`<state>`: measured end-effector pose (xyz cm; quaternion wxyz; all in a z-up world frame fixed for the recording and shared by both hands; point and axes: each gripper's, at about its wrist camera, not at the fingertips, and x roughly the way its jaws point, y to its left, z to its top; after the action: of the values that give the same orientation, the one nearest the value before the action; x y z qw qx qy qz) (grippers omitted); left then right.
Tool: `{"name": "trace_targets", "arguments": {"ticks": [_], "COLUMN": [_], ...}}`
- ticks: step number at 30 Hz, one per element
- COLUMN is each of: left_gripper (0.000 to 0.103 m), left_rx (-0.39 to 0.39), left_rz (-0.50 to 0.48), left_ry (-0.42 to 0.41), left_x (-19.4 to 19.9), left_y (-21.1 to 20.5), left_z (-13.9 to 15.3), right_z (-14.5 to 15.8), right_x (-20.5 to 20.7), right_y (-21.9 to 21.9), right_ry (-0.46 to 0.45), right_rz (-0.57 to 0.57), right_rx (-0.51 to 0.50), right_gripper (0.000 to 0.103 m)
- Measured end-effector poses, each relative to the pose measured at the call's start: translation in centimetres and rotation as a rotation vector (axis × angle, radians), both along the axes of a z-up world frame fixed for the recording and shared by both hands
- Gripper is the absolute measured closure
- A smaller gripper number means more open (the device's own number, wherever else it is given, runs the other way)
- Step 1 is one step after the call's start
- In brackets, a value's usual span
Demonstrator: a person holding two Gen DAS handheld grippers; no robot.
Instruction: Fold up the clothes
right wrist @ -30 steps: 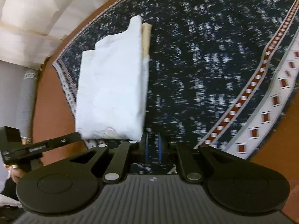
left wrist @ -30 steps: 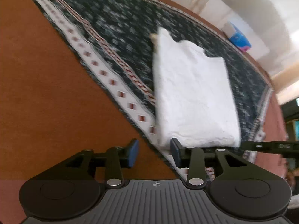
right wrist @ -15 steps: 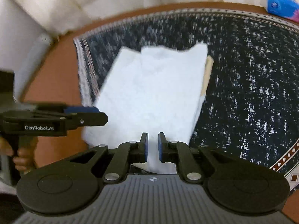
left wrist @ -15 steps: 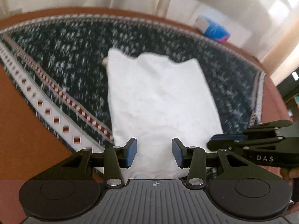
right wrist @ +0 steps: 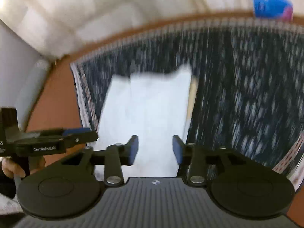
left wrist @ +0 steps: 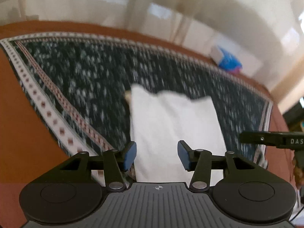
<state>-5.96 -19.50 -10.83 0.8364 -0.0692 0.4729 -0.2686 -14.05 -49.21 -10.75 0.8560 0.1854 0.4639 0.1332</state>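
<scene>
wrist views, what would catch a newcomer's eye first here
The folded white cloth stands out first, lying flat on the dark speckled rug in the middle of both views. Next come the two black tools with blue pads: the left tool and the right tool both sit over the cloth's near edge, open and gripping nothing, their jaws having just been opening. A bright blue packet sits on the brown surface beyond the rug's far edge.
</scene>
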Motion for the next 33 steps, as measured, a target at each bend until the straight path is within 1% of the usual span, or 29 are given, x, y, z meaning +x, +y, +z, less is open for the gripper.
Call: {"name": "trace_targets", "arguments": {"ticks": [1, 3, 4, 6, 8, 13, 15, 18, 21, 26, 29, 31, 33], "left_gripper": [0.032, 0.031, 0.031, 0.031, 0.031, 0.031, 0.031, 0.031, 0.031, 0.032, 0.032, 0.032, 0.032], "left_rx": [-0.001, 0.003, 0.004, 0.007, 0.005, -0.013, -0.017, -0.032, -0.055, -0.109, -0.138, -0.141, -0.16], "left_rz": [0.008, 0.016, 0.011, -0.002, -0.028, -0.085, -0.087, -0.08, -0.074, -0.151, -0.183, -0.175, -0.136], "left_ry": [-0.003, 0.0, 0.019, 0.056, 0.092, 0.14, 0.152, 0.154, 0.176, 0.235, 0.258, 0.253, 0.261], "left_x": [0.7, 2.4, 3.0, 4.1, 4.4, 4.3, 4.4, 4.9, 5.3, 4.7, 4.2, 4.3, 4.7], "left_y": [-0.4, -1.1, -1.4, -1.9, -2.0, -2.1, -2.1, -2.2, -2.0, -1.3, -1.2, -1.5, -1.6], "left_z": [0.1, -0.4, -0.8, -1.7, -2.2, -3.5, -4.0, -4.2, -4.2, -4.4, -4.8, -4.9, -4.8], "right_z": [0.3, 0.0, -0.4, -1.6, -3.0, -5.1, -5.7, -5.9, -6.0, -6.3, -6.7, -6.9, -7.0], "right_x": [0.6, 1.8, 2.4, 3.5, 4.1, 3.5, 3.5, 3.6, 3.7, 2.7, 2.1, 2.2, 2.7], "right_y": [-0.3, -1.0, -1.1, -1.3, -1.5, -1.7, -1.8, -2.2, -2.1, -1.9, -2.0, -2.2, -2.3], "right_ry": [-0.014, -0.02, -0.015, 0.024, 0.066, 0.113, 0.13, 0.125, 0.123, 0.169, 0.174, 0.168, 0.155], "right_rz": [-0.006, -0.027, -0.037, -0.049, -0.06, -0.081, -0.09, -0.109, -0.105, -0.081, -0.109, -0.137, -0.159], "right_rx": [-0.006, -0.022, -0.024, -0.013, 0.005, 0.05, 0.065, 0.111, 0.131, 0.209, 0.255, 0.279, 0.291], "right_gripper": [0.055, 0.051, 0.05, 0.05, 0.05, 0.05, 0.05, 0.05, 0.048, 0.048, 0.049, 0.05, 0.05]}}
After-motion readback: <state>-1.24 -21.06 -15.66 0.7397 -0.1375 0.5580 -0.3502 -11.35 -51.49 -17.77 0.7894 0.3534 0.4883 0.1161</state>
